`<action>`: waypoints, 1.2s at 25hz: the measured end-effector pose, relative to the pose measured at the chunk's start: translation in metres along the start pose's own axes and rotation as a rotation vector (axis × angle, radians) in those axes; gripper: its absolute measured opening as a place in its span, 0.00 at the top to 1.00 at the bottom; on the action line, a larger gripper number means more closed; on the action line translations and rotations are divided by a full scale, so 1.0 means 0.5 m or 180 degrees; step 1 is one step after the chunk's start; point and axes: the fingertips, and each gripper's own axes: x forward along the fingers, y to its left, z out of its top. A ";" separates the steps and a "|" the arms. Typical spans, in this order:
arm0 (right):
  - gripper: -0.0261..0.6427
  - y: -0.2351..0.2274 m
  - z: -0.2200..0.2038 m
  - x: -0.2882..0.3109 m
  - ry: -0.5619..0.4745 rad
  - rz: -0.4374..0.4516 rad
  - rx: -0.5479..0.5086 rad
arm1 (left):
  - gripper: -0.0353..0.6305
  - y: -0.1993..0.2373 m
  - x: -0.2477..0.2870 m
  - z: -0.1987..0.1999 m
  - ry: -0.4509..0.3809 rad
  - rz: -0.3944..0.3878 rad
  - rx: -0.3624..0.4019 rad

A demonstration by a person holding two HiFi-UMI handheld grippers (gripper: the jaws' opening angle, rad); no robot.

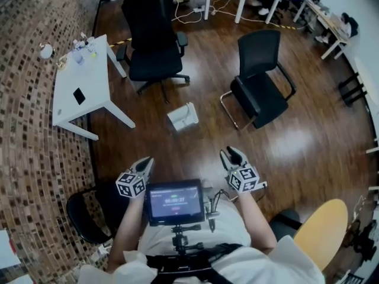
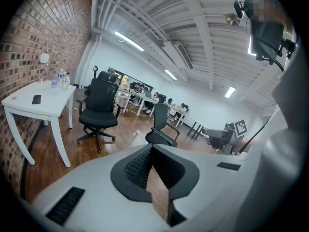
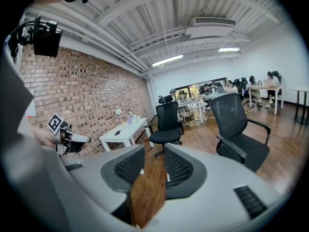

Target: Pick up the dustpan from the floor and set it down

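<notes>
The white dustpan (image 1: 183,116) lies on the dark wooden floor between two black chairs, ahead of both grippers. In the left gripper view the dustpan (image 2: 137,137) is a small pale shape beyond the jaws. My left gripper (image 1: 147,161) is held low near the person's body, left of a chest-mounted screen. Its jaws (image 2: 153,153) stand apart with only floor between them. My right gripper (image 1: 228,153) is level with it on the other side. A narrow gap (image 3: 154,162) shows between its pads, with nothing in it. Both are well short of the dustpan.
A white table (image 1: 80,96) with bottles and a phone stands at the left by the brick wall (image 1: 29,158). A black swivel chair (image 1: 155,52) and a black sled-base chair (image 1: 260,93) flank the dustpan. A yellow seat (image 1: 323,229) is at the lower right, a black stool (image 1: 89,218) at the lower left.
</notes>
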 end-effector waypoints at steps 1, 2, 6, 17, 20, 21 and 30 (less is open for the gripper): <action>0.75 -0.001 -0.013 -0.001 0.0039 0.0005 -0.0015 | 0.95 -0.003 -0.002 -0.006 0.0001 0.0001 -0.0012; 0.75 -0.004 -0.030 0.000 0.0093 0.0009 -0.0039 | 0.95 -0.004 -0.004 -0.012 0.0004 0.0006 -0.0023; 0.75 -0.005 -0.072 -0.005 0.0252 0.0022 -0.0139 | 0.95 -0.008 -0.014 -0.041 0.0046 0.0036 -0.0035; 0.75 -0.012 -0.078 -0.038 0.0245 0.0175 -0.0195 | 0.95 -0.047 -0.015 -0.089 0.0088 0.0129 -0.0095; 0.75 -0.019 -0.081 -0.054 0.0249 0.0199 -0.0192 | 0.95 -0.070 -0.011 -0.098 0.0082 0.0140 -0.0101; 0.75 -0.023 -0.083 -0.060 0.0250 0.0213 -0.0200 | 0.95 -0.079 -0.009 -0.100 0.0078 0.0142 -0.0105; 0.75 -0.064 -0.053 -0.130 0.0151 0.0362 -0.0267 | 0.95 -0.173 0.026 -0.130 0.0011 0.0179 -0.0196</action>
